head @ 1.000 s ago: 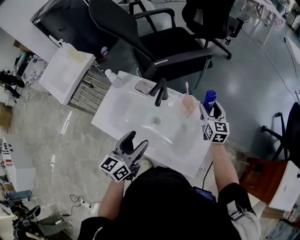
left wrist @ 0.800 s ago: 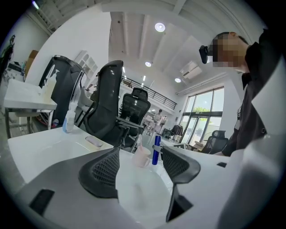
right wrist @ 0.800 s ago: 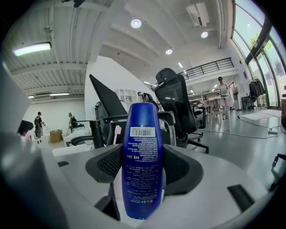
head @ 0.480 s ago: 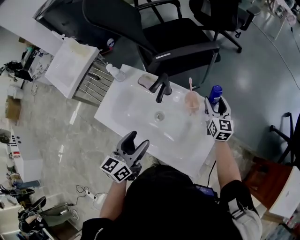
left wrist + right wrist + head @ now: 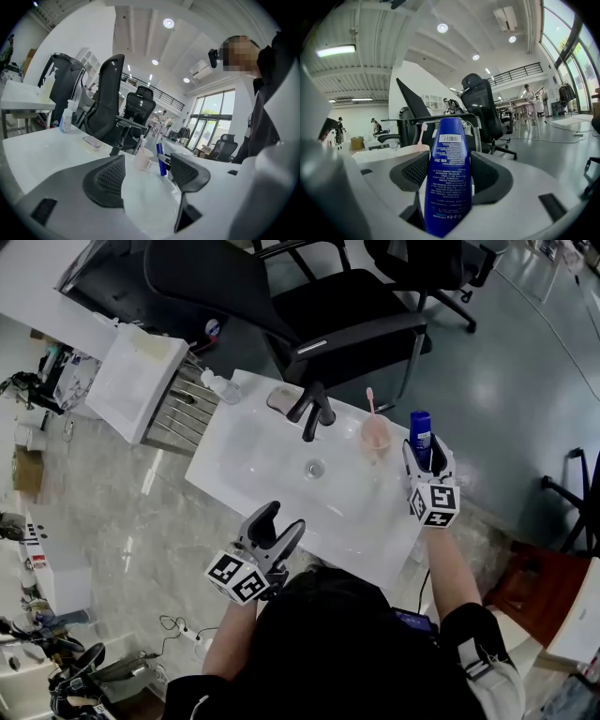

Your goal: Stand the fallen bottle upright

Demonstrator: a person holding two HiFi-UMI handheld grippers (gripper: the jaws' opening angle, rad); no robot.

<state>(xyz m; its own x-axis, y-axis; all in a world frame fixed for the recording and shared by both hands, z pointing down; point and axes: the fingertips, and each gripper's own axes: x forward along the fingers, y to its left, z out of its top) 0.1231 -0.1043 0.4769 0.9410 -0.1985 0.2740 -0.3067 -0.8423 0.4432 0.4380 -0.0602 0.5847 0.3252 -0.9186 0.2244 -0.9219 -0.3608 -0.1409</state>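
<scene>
A blue bottle (image 5: 447, 173) stands upright at the back right corner of the white washbasin (image 5: 246, 457), next to a pink cup (image 5: 375, 435) with a toothbrush. My right gripper (image 5: 427, 454) is shut on the blue bottle (image 5: 420, 427), its pads (image 5: 412, 172) pressed against both sides. My left gripper (image 5: 281, 521) hangs open over the basin's front edge with nothing between its fingers. In the left gripper view the open left gripper (image 5: 146, 176) looks across the basin at the cup (image 5: 142, 159) and the bottle (image 5: 161, 161).
A black faucet (image 5: 314, 411) stands at the basin's back, with a soap dish (image 5: 281, 399) and a clear spray bottle (image 5: 220, 387) to its left. Black office chairs (image 5: 281, 306) stand behind the basin. A white cabinet (image 5: 141, 381) is at the left.
My right gripper has sunk a little with the blue bottle still between its pads. The left gripper has shifted slightly along the basin's front edge and stays open.
</scene>
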